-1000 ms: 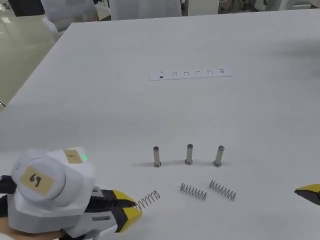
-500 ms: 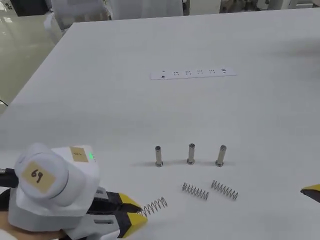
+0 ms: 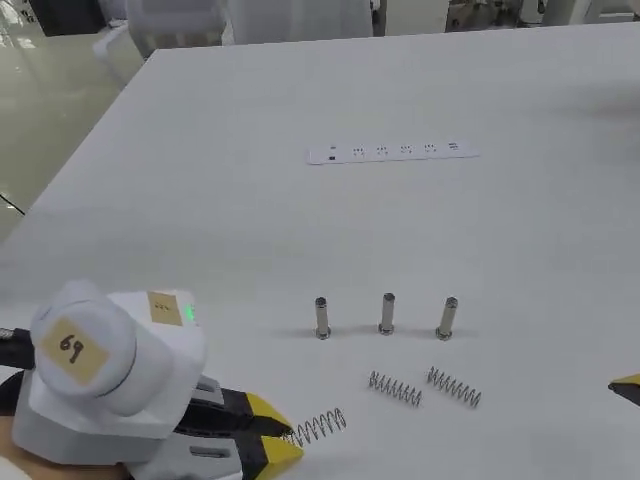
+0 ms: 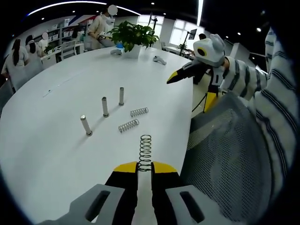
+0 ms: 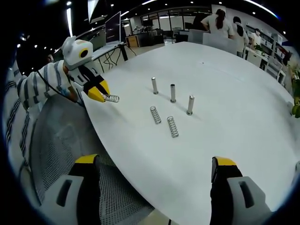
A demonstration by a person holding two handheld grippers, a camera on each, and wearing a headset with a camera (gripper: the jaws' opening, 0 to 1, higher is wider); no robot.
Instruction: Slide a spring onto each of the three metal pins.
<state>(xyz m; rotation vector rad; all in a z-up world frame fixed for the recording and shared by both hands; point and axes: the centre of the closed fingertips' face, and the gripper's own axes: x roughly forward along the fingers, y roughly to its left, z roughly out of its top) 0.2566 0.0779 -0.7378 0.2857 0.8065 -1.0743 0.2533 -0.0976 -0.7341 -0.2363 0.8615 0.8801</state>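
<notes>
Three metal pins stand upright in a row on the white table: left pin [image 3: 322, 317], middle pin [image 3: 388, 313], right pin [image 3: 447, 318]. Two springs, one [image 3: 395, 388] and another [image 3: 454, 387], lie flat in front of them. My left gripper [image 3: 283, 440] is at the bottom left, shut on the end of a third spring [image 3: 318, 427] that sticks out toward the pins; in the left gripper view that spring [image 4: 145, 151] stands out from the closed yellow tips [image 4: 145, 167]. My right gripper [image 5: 154, 163] is open and holds nothing, off the table's near edge; its tip [image 3: 628, 387] shows at the right border.
A white power strip [image 3: 392, 152] lies flat further back on the table. A grey mesh chair [image 5: 61, 140] sits just below the near table edge. A potted plant [image 4: 132, 35] stands at the far end, and people sit beyond.
The left gripper with its spring has moved a little right and nearer the table's front edge. The right gripper's tip has slid further toward the right border.
</notes>
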